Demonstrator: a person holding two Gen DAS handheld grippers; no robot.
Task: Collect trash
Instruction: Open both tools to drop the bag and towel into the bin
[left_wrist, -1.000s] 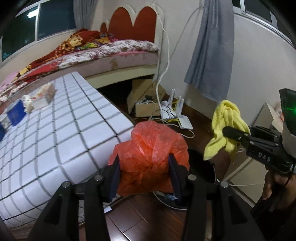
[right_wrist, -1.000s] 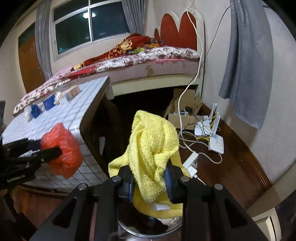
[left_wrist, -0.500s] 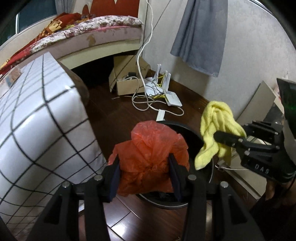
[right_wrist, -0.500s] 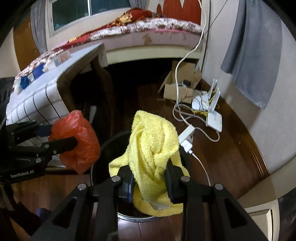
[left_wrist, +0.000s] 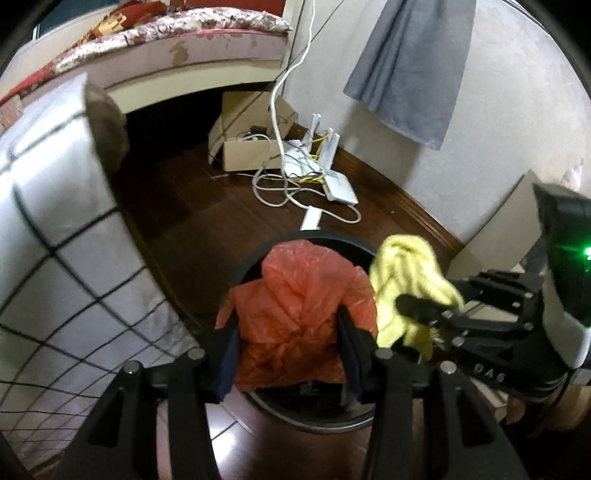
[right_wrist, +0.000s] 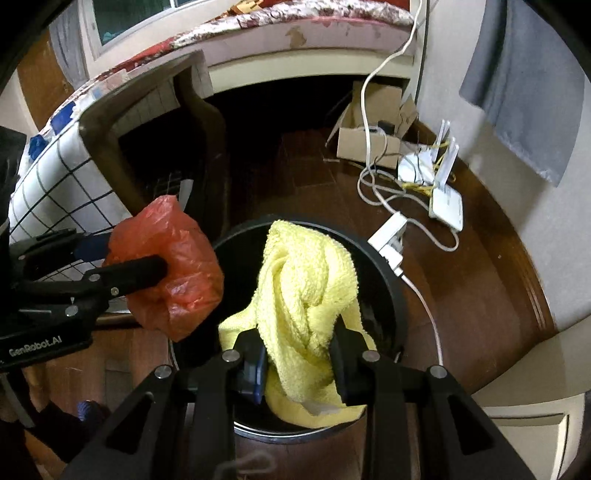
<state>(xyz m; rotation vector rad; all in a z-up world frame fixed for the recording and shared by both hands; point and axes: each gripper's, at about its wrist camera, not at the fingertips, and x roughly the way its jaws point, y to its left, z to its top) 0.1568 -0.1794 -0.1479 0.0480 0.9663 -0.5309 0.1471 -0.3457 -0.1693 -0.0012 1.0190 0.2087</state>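
- Bedroom: dark wood floor (right_wrist: 461, 280); grid-patterned surface (left_wrist: 55, 258) at left, bed (left_wrist: 192, 48) behind it; cardboard box (right_wrist: 369, 142) and routers (right_wrist: 445, 195) by the wall.
- Left gripper (left_wrist: 288, 343): fingers clamped on a red plastic bag (left_wrist: 295, 314), held over the black bin (right_wrist: 391, 280).
- Right gripper (right_wrist: 297, 360): fingers clenched on a yellow towel (right_wrist: 306, 291), hanging above the bin's opening, just beside the bag.

Bag (left_wrist: 295, 317) and towel (right_wrist: 306, 291) side by side above the bin (right_wrist: 391, 280), table (left_wrist: 55, 236) left.
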